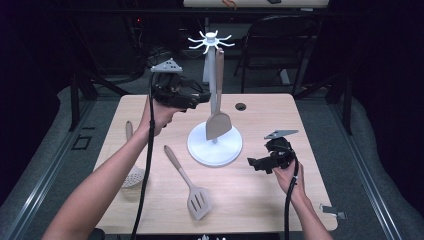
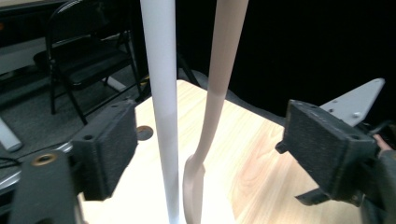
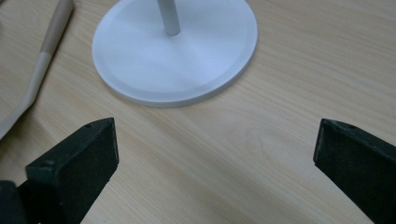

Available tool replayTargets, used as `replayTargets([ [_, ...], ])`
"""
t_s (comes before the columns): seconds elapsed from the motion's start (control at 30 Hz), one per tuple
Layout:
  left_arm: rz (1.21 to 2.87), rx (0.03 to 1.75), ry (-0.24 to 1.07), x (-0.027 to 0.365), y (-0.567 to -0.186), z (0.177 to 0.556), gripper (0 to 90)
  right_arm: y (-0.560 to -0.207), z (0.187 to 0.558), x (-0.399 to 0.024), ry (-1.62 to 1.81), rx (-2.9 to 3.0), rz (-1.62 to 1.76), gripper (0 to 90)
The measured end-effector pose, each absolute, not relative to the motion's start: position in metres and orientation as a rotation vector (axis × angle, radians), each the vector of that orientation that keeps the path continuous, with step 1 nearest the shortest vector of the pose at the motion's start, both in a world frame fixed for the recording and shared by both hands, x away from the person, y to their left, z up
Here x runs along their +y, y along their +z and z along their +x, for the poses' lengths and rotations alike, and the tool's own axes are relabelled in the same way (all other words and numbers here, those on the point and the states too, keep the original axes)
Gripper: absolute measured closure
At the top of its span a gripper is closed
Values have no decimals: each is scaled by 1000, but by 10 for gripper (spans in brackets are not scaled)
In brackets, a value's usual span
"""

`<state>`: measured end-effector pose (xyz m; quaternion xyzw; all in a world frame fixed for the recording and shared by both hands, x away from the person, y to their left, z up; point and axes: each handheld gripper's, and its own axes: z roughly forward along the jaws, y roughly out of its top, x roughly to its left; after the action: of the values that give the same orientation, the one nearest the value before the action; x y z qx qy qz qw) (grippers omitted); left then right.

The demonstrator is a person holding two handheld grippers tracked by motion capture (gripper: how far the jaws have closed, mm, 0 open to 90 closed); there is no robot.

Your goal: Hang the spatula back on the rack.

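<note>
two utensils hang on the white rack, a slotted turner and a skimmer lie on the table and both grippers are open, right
Not quite: one utensil, a solid spatula, hangs on the white rack, as the high view shows. The slotted turner and skimmer do lie on the table, with the left gripper and right gripper open.

A recording lab or studio is suggested — black curtains (image 1: 380,75) are hung around one table (image 1: 260,200), cables lie on grey carpet, a folding chair (image 1: 280,45) is parked behind.

A slotted turner (image 1: 192,187) and skimmer (image 1: 132,167) lie on the table (image 1: 260,200).
</note>
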<state>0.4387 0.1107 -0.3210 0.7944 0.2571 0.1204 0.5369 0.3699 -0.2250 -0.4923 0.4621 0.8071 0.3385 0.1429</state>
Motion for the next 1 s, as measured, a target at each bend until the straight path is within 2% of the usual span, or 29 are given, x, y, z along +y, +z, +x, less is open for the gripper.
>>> replayTargets([
  [0.17,1888,599,301,114,-312,439,165,-494,371,-226,938,2362,1331,0],
  [0.33,1878,579,346,113,-299,435,214,-495,372,-224,937,2371,1323,0],
  [0.73,1842,563,399,118,-279,434,415,-495,370,-222,903,2366,1325,4],
  [0.77,1837,562,410,118,-278,434,501,-496,369,-223,903,2369,1327,8],
  [0.8,1836,563,414,119,-277,434,501,-496,369,-223,903,2369,1327,8],
  [0.83,1821,566,431,120,-275,433,602,-496,368,-224,897,2363,1324,9],
  [0.87,1821,566,431,120,-275,433,644,-496,368,-224,897,2363,1324,9],
  [0.97,1810,557,455,122,-271,431,747,-496,367,-225,899,2357,1326,12],
  [1.0,1804,557,472,123,-270,431,747,-496,367,-225,899,2357,1326,12],
])
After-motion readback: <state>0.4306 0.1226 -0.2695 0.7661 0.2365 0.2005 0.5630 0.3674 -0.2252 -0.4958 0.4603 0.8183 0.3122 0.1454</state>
